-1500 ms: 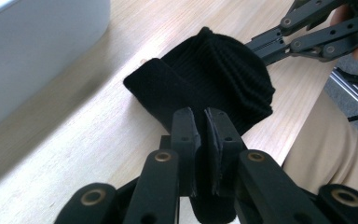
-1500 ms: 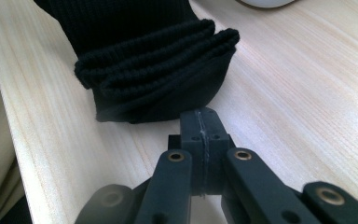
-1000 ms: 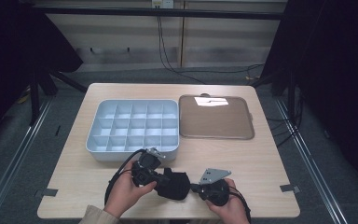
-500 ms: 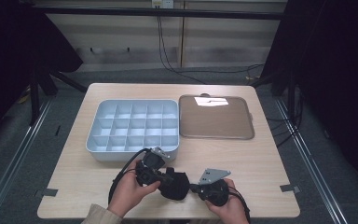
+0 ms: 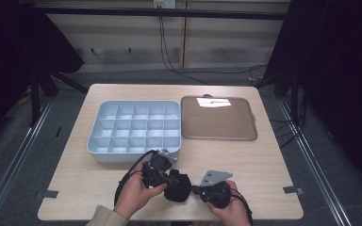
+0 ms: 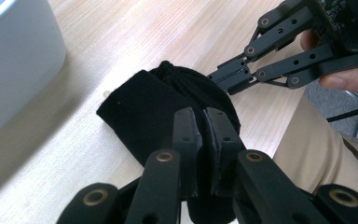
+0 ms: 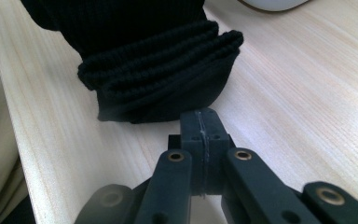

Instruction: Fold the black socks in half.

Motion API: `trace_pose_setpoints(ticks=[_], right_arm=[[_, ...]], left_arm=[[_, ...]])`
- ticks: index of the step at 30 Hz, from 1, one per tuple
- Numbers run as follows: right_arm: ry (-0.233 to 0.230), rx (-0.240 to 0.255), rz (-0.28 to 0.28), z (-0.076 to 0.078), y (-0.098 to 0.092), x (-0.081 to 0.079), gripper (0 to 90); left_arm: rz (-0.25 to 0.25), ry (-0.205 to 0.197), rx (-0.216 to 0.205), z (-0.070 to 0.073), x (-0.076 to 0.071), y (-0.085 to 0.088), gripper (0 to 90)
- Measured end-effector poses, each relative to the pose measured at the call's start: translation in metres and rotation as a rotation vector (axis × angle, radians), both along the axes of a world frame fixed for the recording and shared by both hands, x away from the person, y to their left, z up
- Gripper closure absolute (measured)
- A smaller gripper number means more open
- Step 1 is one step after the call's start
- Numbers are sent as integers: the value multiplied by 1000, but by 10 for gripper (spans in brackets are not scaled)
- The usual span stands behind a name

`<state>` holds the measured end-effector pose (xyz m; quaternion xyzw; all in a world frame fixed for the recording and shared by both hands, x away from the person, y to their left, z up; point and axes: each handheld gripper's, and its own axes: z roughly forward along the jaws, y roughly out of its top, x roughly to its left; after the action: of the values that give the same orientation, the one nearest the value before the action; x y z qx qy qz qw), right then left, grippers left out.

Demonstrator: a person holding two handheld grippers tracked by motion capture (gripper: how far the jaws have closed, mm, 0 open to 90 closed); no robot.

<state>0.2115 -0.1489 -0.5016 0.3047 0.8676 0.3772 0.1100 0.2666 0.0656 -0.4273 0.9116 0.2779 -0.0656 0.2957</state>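
Tongs on both sides: I'm pinching the black sock bundle (image 5: 177, 187) with the left tongs (image 6: 204, 140), while the right tongs (image 7: 200, 128) are sitting clenched empty at its cuff; it's lying on the near desk (image 5: 264, 165), still outside the compartment tray (image 5: 133, 126).

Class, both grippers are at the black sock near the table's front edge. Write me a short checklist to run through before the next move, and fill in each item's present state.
1. Left gripper pinching the black sock: ok, fabric sits between its jaws.
2. Right gripper holding the sock: not ok, jaws shut with nothing between, tips at the cuff.
3. Sock lying on the table: ok.
4. Compartment box free to take it: ok.
5. Brown tray out of the way: ok.
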Motion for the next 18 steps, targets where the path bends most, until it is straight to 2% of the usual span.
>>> trace_pose_setpoints(ticks=[6, 18], right_arm=[[-2, -1, 1, 0, 0, 0, 900], [-10, -3, 4, 0, 2, -1, 900]], left_arm=[[4, 11, 1, -2, 0, -4, 833], [-7, 0, -1, -2, -1, -9, 834]])
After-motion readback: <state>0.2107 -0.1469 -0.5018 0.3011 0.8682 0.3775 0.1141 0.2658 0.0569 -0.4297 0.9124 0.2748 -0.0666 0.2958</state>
